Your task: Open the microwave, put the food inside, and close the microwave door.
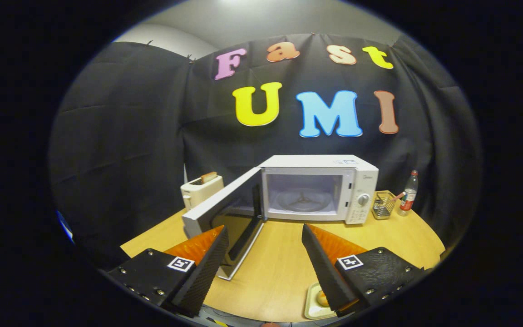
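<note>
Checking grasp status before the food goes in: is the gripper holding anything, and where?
Nothing is held: the gripper is open, fingers spread over bare table.

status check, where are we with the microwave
Claw open, empty. Microwave door swung open, cavity bare. Food tray on table by right finger. Path clear.
</note>
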